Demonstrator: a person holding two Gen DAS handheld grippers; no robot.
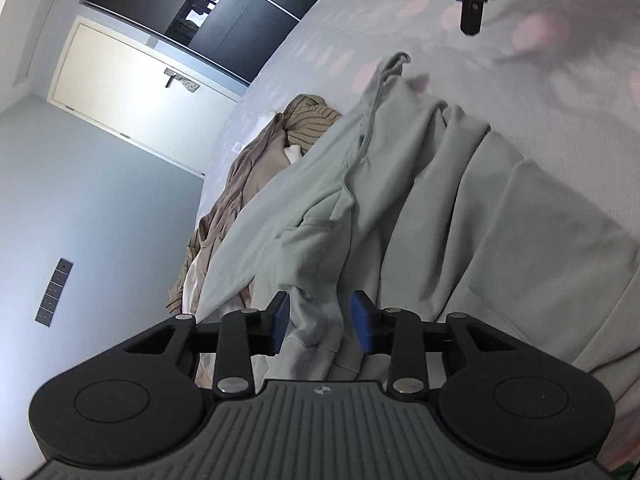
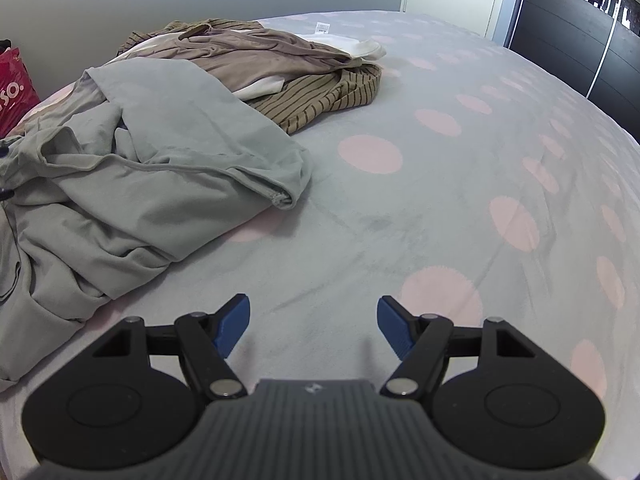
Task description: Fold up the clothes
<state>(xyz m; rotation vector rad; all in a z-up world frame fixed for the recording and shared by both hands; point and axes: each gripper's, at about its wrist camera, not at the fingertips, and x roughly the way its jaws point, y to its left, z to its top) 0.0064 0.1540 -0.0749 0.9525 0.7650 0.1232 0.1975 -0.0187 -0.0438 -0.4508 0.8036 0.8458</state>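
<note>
Across the lower middle of the left wrist view, a bunch of the grey-green garment (image 1: 400, 208) is being held between the blue pads of the left gripper (image 1: 320, 326); the jaws are standing partly closed, and the cloth looks pinched, though it cannot be told for sure how hard it is being pressed. The garment is lying crumpled on the bed cover (image 2: 400, 208), which is grey with pink dots, and in the right wrist view it is filling the left side of the frame. Behind it, toward the upper left of that view, a pile of other clothes (image 2: 280, 60) is being left alone, with a brown striped piece and a white piece in it. At the bottom of the right wrist view, the right gripper (image 2: 313, 328) is being held over bare cover with its jaws spread wide and nothing between them. The garment is judged to be soft, light and floppy, so it is likely to sag and slide when lifted. A hem or a corner is judged to be the best place to take hold, such as the stitched edge near the middle of the right wrist view, so that the cloth can be pulled flat.
</note>
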